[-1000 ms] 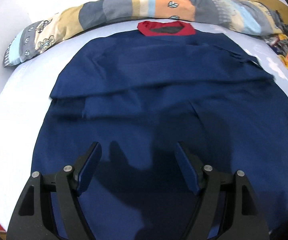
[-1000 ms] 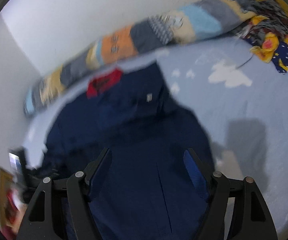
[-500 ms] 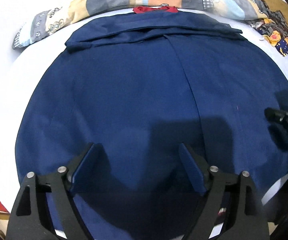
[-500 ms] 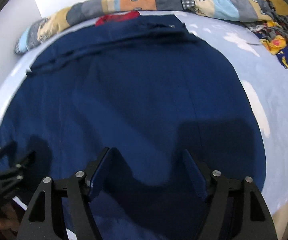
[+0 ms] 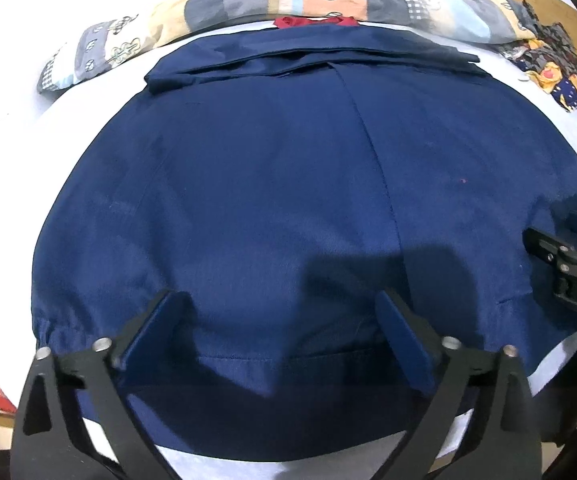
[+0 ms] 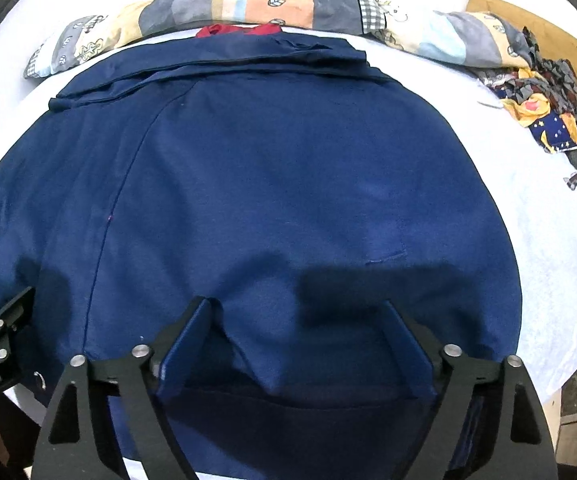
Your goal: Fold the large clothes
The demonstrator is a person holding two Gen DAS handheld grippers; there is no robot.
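Though cropped below, navy garment (image 5: pixel 272 184) between splayed hand-held grippers.

The left gripper (image 5: pixel 280 328) is a matte black angular frame with triangular cut-outs, round silver screws at its joints and flat navy-blue pads (image 5: pixel 404 344); the right gripper (image 6: pixel 300 336) matches it, with white lettering "DAS" printed on its black side
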